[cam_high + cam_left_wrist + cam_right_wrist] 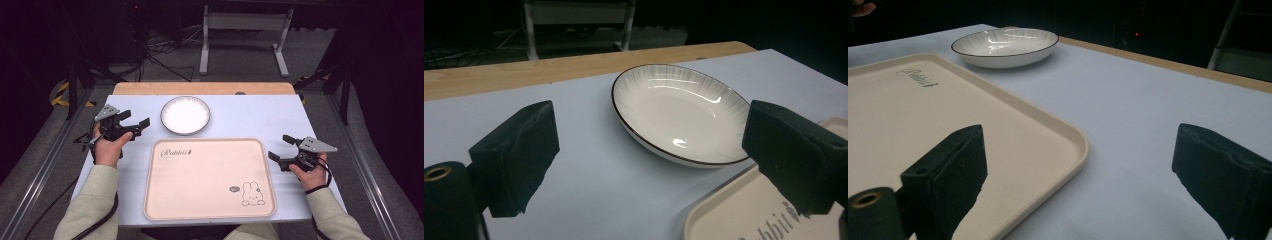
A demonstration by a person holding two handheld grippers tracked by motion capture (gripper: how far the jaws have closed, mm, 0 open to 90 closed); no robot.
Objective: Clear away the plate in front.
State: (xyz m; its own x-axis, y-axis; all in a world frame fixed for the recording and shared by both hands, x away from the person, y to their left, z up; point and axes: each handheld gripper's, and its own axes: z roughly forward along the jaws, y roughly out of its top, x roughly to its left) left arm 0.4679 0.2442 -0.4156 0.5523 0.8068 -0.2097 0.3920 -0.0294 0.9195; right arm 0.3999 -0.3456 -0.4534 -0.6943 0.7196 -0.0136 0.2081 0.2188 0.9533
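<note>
Both hand-held grippers, L (140,124) & R (280,147), jaws wide, empty, off tray (210,178) edges; plate (185,115) w/ bare table (260,117) around.

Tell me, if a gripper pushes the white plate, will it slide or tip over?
The plate would probably slide, since it sits low and wide on the smooth table. Its glossy, shiny surface suggests it may slip in a pinch. It looks like ceramic, so it is likely stiff and could chip if dropped.
</note>
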